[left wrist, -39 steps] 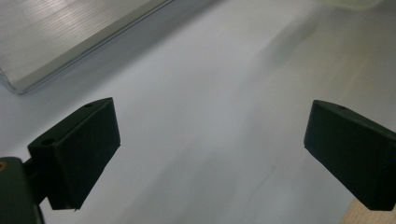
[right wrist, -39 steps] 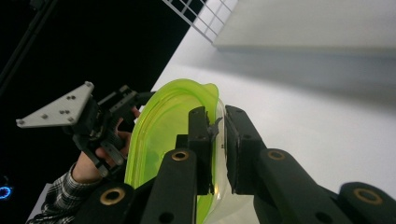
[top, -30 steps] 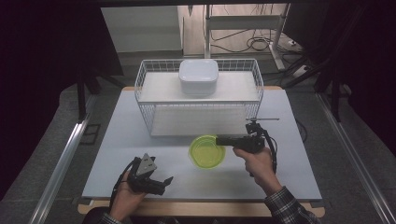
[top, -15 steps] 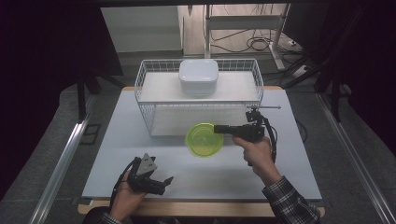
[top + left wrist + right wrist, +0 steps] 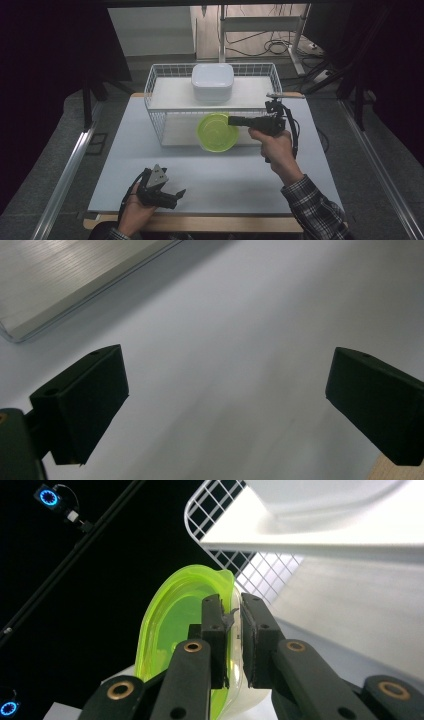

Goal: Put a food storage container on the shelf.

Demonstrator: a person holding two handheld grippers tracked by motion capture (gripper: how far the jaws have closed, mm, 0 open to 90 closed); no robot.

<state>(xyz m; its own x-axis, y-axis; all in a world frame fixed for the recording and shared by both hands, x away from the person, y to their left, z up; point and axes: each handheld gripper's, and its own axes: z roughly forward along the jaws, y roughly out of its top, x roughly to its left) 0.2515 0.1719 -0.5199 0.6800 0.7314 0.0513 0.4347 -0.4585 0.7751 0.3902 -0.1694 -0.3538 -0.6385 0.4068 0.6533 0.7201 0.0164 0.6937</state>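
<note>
A lime-green translucent bowl [image 5: 217, 131] hangs in front of the lower level of the white wire rack [image 5: 165, 97], held by its right rim. My right gripper [image 5: 231, 120] is shut on that rim. In the right gripper view the jaws pinch the green bowl [image 5: 172, 630] on its edge, with the rack's wire wall [image 5: 220, 510] and shelf just beyond. A white square lidded container [image 5: 212, 81] sits on the rack's upper shelf. My left gripper [image 5: 177, 195] rests open near the table's front edge, and in the left gripper view its fingers [image 5: 85, 400] stand wide apart over bare table.
The white table top [image 5: 240, 175] stretches between the rack and the wooden front edge [image 5: 210, 223]. Metal rails run along both sides of the table. Cables and a frame lie on the floor behind the rack.
My right gripper has carried the green bowl up and away from the table's middle to the front of the rack's lower shelf. The left gripper has stayed put.
</note>
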